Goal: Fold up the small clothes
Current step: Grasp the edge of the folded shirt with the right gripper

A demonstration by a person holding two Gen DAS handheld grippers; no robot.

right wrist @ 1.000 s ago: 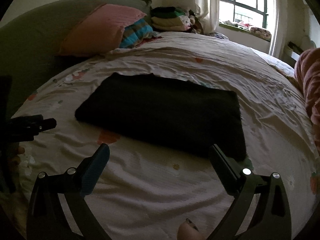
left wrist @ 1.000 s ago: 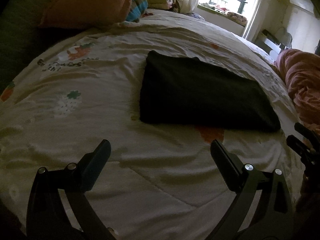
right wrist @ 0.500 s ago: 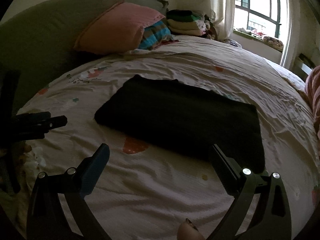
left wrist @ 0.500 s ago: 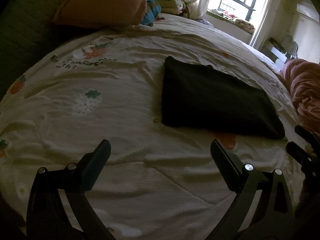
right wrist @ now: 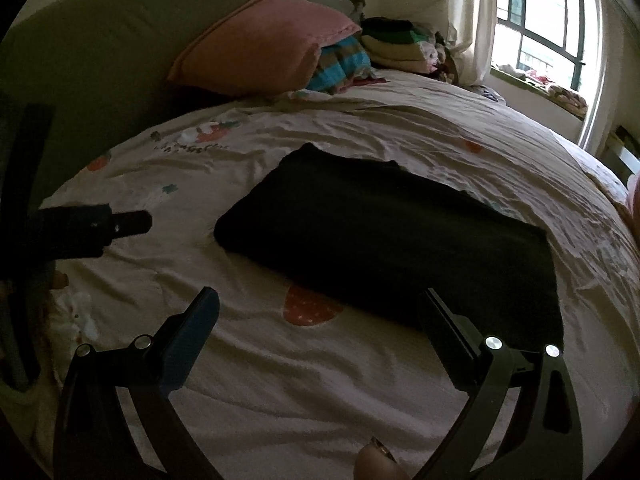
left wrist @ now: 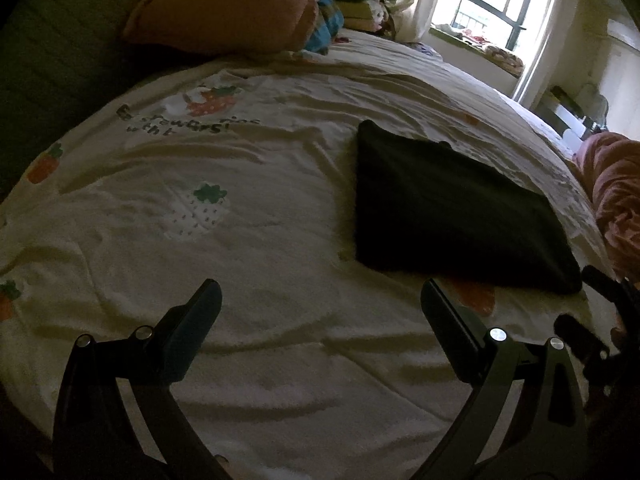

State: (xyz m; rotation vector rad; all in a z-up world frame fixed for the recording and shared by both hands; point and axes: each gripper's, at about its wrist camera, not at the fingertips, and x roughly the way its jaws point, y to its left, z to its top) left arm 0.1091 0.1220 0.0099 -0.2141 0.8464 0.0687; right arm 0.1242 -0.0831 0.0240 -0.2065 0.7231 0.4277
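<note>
A black garment [left wrist: 448,208] lies folded into a flat rectangle on the strawberry-print bedspread [left wrist: 248,248]; it also shows in the right wrist view [right wrist: 392,240]. My left gripper [left wrist: 320,300] is open and empty, held above the bedspread, short of the garment's near left corner. My right gripper [right wrist: 318,308] is open and empty, above the bedspread just before the garment's near edge. The left gripper shows at the left of the right wrist view [right wrist: 92,228], and the right gripper at the right edge of the left wrist view [left wrist: 600,320].
A pink pillow [right wrist: 260,44] and a striped cloth [right wrist: 340,64] lie at the headboard [right wrist: 88,60]. A stack of folded clothes [right wrist: 400,44] sits behind them. A pink blanket [left wrist: 616,184] lies at the bed's right side. A window [right wrist: 552,20] stands beyond.
Both grippers have drawn back from the folded garment and swung left, so it sits further right and smaller in both views. Both stay open and empty.
</note>
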